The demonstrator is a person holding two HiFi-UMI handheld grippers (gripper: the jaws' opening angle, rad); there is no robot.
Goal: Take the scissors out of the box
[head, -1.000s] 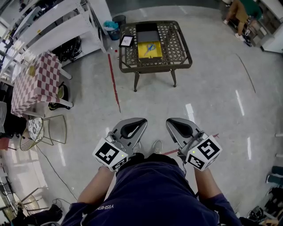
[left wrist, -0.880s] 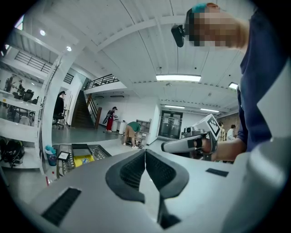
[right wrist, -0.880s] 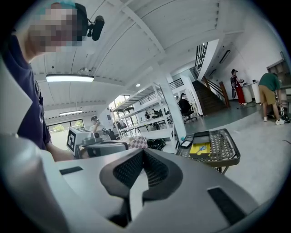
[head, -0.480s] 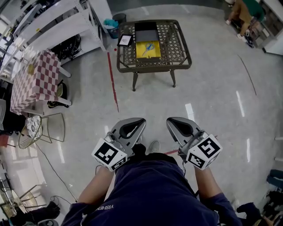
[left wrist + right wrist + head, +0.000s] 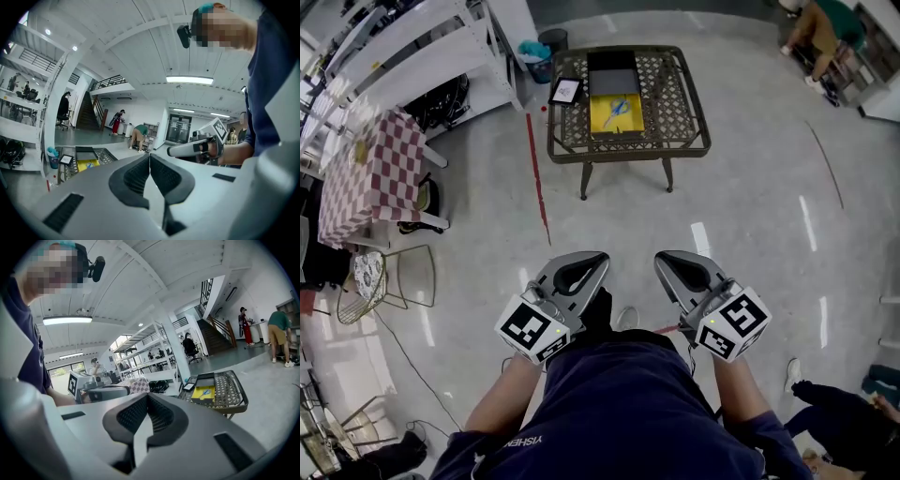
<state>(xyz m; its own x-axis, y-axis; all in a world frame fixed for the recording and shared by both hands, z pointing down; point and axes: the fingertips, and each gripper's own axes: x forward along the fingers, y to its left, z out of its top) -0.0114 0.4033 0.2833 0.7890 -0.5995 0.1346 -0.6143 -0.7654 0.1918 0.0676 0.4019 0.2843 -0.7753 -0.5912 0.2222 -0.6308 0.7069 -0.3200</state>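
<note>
- The left tool (image 5: 581, 267) and right tool (image 5: 682, 267) are grey with black pads; their cubes (image 5: 530, 328) bear black-and-white squares.
- Far ahead of both tools, the box (image 5: 605, 120) is yellow inside and the scissors (image 5: 616, 105) are blue.
- The bench (image 5: 675, 94) is dark latticework.
- Beyond the left tool, a checked cloth (image 5: 370, 173) is red and white.

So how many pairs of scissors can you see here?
1. The blue-handled scissors lie in the open yellow box on the metal lattice table, across the floor ahead. The black container behind the box could hide more.
</note>
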